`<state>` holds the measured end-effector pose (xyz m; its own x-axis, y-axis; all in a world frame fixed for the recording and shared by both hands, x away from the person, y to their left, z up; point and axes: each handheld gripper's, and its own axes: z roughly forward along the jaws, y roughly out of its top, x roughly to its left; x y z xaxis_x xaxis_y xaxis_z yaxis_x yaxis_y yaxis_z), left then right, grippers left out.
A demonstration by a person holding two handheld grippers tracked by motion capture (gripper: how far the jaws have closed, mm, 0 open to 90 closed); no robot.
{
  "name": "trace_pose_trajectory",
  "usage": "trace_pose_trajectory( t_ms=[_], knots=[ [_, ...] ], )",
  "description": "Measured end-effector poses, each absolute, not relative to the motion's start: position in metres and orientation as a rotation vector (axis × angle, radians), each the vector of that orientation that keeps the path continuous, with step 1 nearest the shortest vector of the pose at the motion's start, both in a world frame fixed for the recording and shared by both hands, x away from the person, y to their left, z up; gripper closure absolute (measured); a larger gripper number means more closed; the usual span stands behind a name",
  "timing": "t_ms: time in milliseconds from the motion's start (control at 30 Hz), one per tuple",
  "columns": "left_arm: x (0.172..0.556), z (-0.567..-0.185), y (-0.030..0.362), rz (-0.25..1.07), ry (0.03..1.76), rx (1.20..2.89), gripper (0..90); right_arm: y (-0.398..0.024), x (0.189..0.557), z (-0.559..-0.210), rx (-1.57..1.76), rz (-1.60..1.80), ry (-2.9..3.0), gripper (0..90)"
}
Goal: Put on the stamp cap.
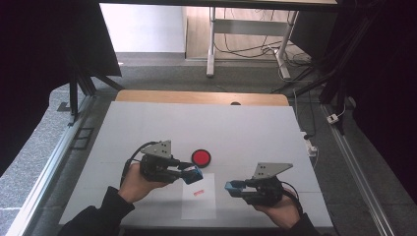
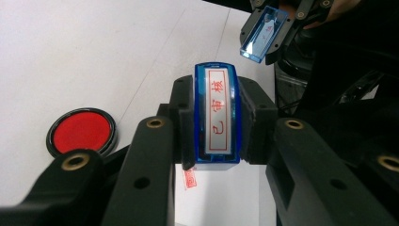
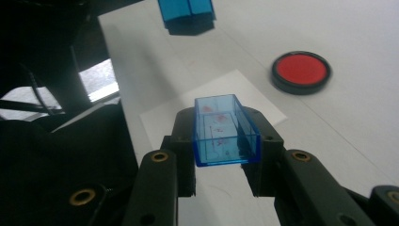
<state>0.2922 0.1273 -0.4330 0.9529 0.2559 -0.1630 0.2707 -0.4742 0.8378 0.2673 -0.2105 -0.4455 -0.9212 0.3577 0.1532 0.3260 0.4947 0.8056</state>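
Two grippers at lower frame: left gripper [image 1: 196,173] clamps blue stamp [image 2: 217,117]; right gripper [image 1: 230,187] clamps clear blue cap [image 3: 225,133], above paper [image 1: 199,196].

High view looks down over the table [image 1: 147,128]; both gripper views sit close, sharing the ink pad [image 2: 81,131] and paper [image 3: 221,94].
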Motion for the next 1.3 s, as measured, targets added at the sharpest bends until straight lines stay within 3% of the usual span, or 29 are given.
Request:
trace_pose_trajectory(
  t_ms=[867,1300],
  knots=[
    [0.289,-0.430,0.127,-0.001,0.188,2.048,70.6,-0.141,0.290,-0.465,0.318,1.453,2.809,68.2],
    [0.286,-0.430,0.127,-0.002,0.109,2.053,70.6,-0.127,0.289,-0.467,0.211,1.526,2.807,68.2]
  ],
)
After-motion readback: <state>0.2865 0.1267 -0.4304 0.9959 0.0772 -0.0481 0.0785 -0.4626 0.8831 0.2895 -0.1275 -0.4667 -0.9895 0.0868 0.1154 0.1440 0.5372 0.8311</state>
